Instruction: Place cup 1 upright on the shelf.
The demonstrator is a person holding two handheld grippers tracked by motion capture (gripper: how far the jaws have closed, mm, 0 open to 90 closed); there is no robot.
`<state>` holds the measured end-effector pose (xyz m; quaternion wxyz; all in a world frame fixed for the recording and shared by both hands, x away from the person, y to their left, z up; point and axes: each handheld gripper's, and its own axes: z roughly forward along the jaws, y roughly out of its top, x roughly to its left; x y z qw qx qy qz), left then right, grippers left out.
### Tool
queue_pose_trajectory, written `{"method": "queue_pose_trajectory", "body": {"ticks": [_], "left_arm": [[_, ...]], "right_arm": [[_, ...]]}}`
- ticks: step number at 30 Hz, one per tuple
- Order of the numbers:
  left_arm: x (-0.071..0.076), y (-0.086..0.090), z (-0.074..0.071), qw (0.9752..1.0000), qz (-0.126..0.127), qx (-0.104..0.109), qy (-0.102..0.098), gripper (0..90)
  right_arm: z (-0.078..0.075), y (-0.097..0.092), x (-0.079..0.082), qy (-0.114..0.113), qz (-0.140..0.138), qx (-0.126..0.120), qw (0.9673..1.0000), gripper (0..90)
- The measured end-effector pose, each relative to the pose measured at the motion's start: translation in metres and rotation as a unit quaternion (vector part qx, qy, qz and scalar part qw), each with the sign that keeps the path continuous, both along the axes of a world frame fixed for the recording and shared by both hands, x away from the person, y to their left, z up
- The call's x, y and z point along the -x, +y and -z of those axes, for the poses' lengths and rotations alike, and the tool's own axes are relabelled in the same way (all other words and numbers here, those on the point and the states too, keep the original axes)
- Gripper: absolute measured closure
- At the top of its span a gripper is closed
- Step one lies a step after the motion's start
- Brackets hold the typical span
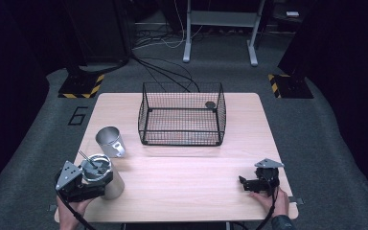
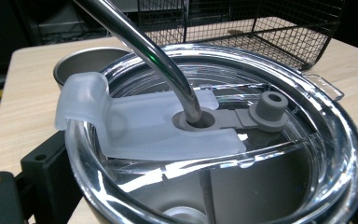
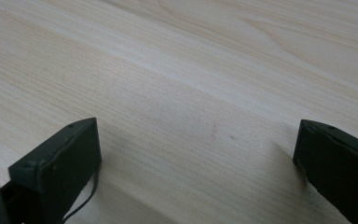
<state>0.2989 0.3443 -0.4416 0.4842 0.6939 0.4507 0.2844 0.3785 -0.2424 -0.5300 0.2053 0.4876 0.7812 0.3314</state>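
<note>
We are clamping the left gripper (image 1: 84, 184) on the lidded tumbler (image 1: 101, 178) at the table's (image 1: 191, 182) near-left corner; the right gripper (image 1: 255, 184) is resting, jaws apart, well off right.

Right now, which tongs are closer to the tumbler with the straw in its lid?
Left. The left tongs are right at the lidded tumbler, at the table's near-left corner. The right tongs sit open, far across at the near-right edge, over bare wood.
</note>
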Motion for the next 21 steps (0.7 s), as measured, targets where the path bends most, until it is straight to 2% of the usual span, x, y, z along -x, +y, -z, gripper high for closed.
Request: {"method": "queue_pose_trajectory", "body": {"ticks": [1, 5, 7, 13, 14, 21], "left_arm": [[0.000, 0.000, -0.002, 1.0000, 0.001, -0.002, 0.000, 3.6], [0.000, -0.001, -0.009, 1.0000, 0.005, -0.003, -0.008, 3.6], [0.000, -0.004, -0.015, 0.9998, 0.013, -0.010, -0.008, 3.6], [0.000, -0.004, -0.015, 0.9998, 0.013, -0.010, -0.008, 3.6], [-0.003, -0.011, -0.022, 0.9994, 0.027, -0.020, -0.013, 3.6], [-0.008, -0.022, -0.027, 0.9987, 0.043, -0.026, -0.013, 3.6]], "right_arm": [[0.001, 0.001, -0.002, -0.008, -0.008, 0.005, 0.9999, 0.0], [0.000, 0.001, -0.002, -0.004, -0.009, 0.002, 0.9999, 0.0], [0.001, 0.001, -0.002, -0.007, -0.007, 0.003, 1.0000, 0.0], [0.001, 0.001, -0.002, -0.007, -0.007, 0.003, 1.0000, 0.0], [0.001, 0.001, -0.002, -0.007, -0.007, 0.003, 1.0000, 0.0], [0.000, 0.001, -0.001, -0.004, -0.002, 0.000, 1.0000, 0.0]]}}
